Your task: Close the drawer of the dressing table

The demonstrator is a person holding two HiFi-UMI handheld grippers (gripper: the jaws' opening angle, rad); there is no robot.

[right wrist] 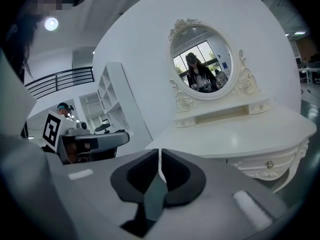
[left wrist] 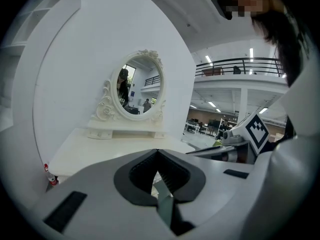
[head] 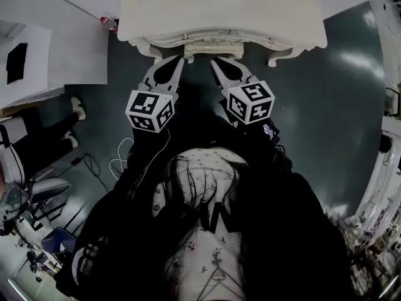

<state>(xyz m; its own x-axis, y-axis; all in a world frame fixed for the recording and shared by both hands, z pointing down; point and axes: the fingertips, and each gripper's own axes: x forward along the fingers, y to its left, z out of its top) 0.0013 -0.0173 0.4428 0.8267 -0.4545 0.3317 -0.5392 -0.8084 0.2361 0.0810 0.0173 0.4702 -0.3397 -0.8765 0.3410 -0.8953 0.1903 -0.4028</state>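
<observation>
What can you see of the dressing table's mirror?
The mirror is oval, set in a white frame with carved scrolls and a crest on top. It stands upright on a low white base at the back of the table top, before a white wall. Its glass reflects a person and bright windows.

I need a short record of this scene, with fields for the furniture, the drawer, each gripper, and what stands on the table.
Furniture: white dressing table with a carved front
Drawer: centre drawer, front seems slightly out; not certain
Left gripper: jaws together, empty, tip by the drawer's left end in the head view
Right gripper: jaws together, empty, tip by the drawer's right end
Contact: cannot tell whether either tip touches the drawer
On table: oval mirror in a carved frame
</observation>
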